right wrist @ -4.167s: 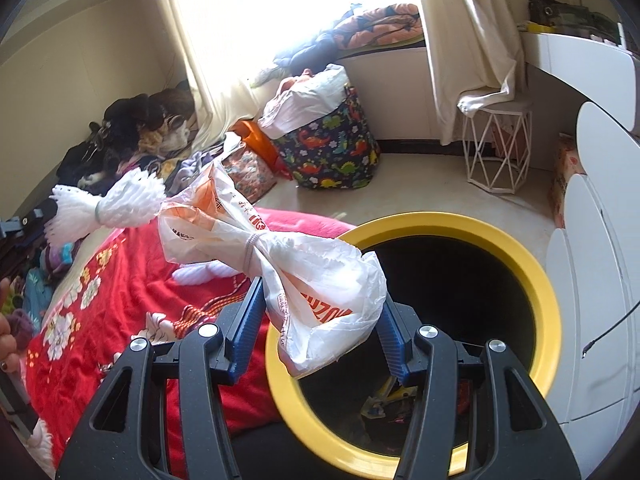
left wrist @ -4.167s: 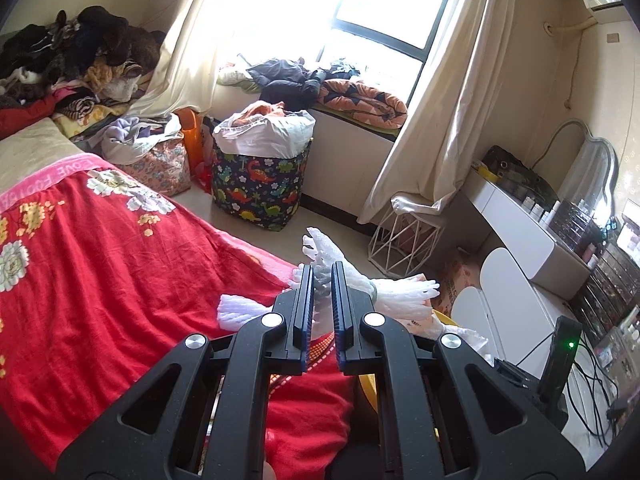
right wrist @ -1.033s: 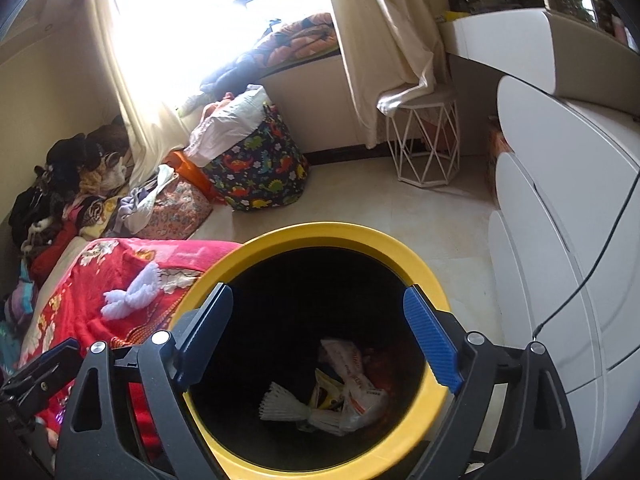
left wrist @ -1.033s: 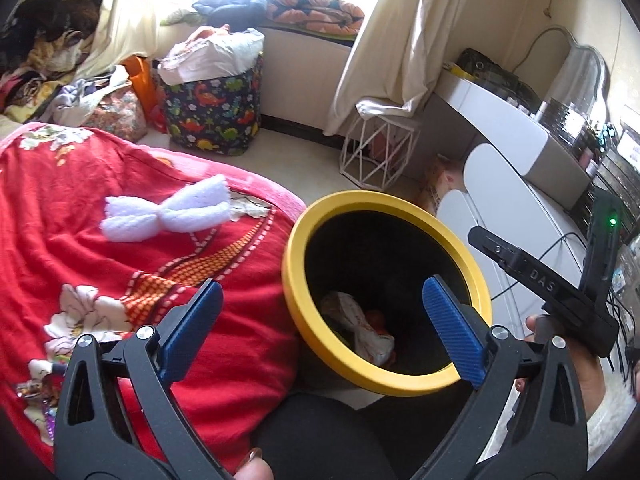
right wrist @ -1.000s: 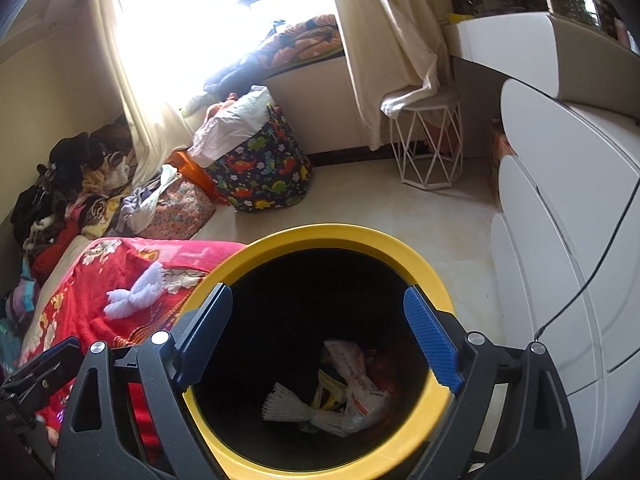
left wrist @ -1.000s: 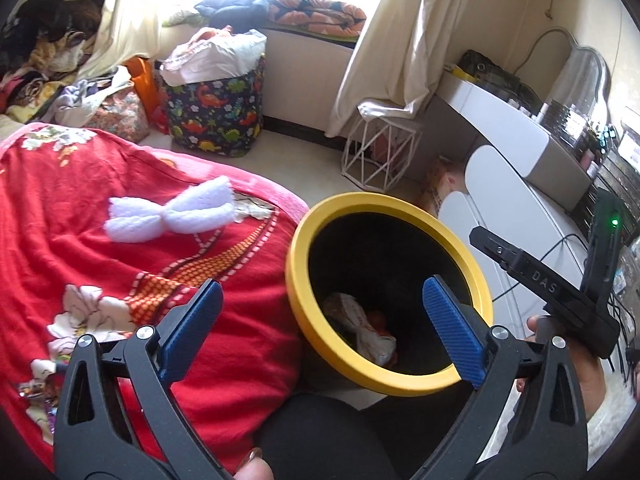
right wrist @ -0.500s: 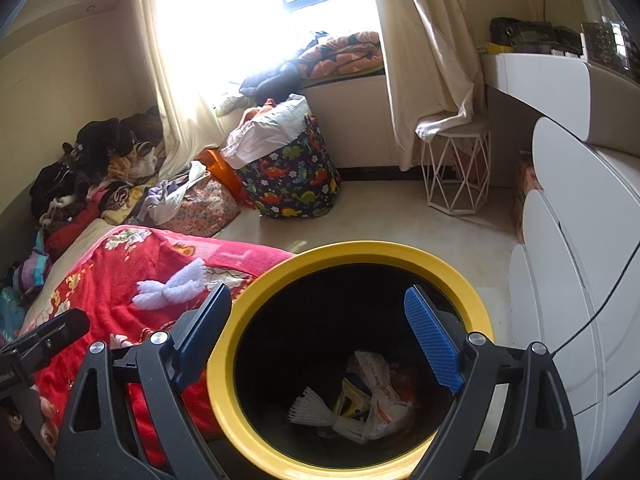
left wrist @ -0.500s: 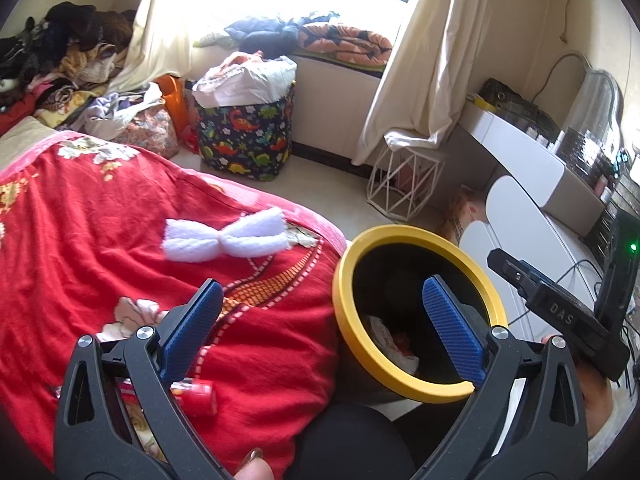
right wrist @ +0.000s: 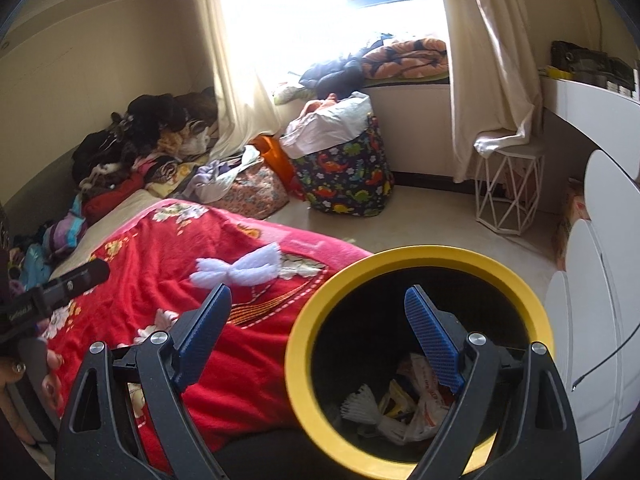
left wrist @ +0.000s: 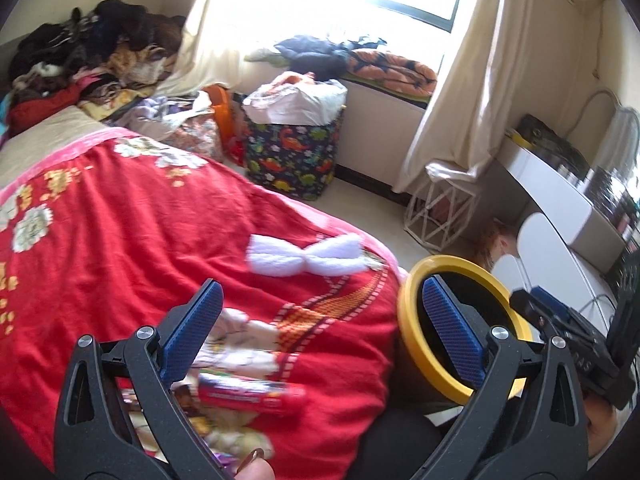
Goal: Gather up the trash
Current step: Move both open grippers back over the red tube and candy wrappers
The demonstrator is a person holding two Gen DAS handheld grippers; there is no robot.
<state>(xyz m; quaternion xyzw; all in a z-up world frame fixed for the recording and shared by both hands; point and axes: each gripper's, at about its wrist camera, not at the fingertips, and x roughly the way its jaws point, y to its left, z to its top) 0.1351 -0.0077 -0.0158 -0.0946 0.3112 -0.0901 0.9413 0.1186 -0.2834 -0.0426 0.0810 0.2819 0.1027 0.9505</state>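
Left wrist view: red floral blanket (left wrist: 132,240) over the bed; yellow-rimmed bin (left wrist: 408,332) beside its right edge; white bow-shaped bundle (left wrist: 306,259) lying on the blanket near the bin; red wrapper (left wrist: 248,394) nearer the camera; left gripper (left wrist: 318,334) jaws spread wide, holding nothing. Right wrist view: right gripper (right wrist: 318,338) likewise wide and empty above the bin (right wrist: 304,332), with bagged trash (right wrist: 404,408) at the bottom.

Red floral blanket (left wrist: 120,240), dinosaur-print hamper (right wrist: 344,176), white wire stool (right wrist: 508,192)
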